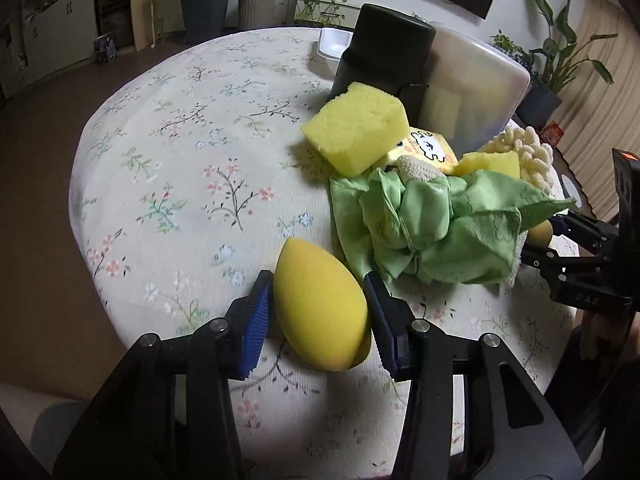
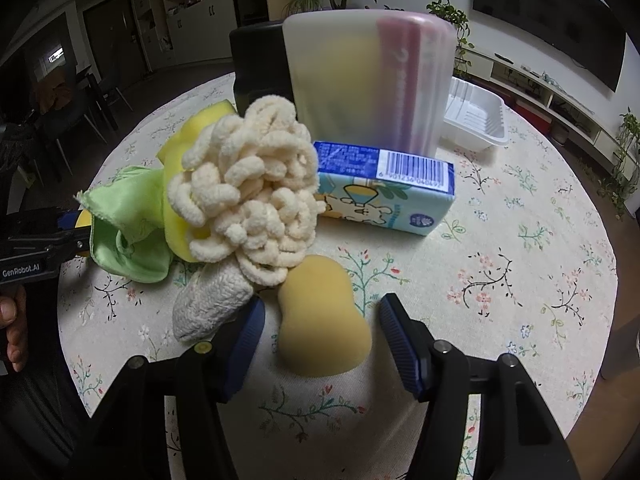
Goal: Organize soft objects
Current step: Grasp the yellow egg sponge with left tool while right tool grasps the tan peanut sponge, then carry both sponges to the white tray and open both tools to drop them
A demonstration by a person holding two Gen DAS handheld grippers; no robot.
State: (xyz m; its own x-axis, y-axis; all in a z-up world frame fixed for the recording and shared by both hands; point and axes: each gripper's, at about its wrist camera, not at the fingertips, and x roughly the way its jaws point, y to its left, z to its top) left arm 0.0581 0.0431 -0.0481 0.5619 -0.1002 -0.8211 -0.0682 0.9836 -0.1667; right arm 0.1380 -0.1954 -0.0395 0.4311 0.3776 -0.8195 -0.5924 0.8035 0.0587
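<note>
Egg sponge caught between the left tool's pads

Egg-shaped yellow sponge [image 1: 320,308] lies on the table [image 1: 192,168] just beside the green cloth [image 1: 424,228]. Left tool [image 1: 318,316] pinches its flanks; squeeze lightly. Right tool [image 2: 322,332] stands open astride a gourd-shaped sponge [image 2: 322,328], gripping nothing.

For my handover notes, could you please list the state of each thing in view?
left gripper: pads against the egg-shaped sponge.
right gripper: open around the gourd-shaped sponge, not touching.
green cloth: crumpled.
frosted box: upright, closed.
white tray: empty.
tissue pack: lying flat.
</note>
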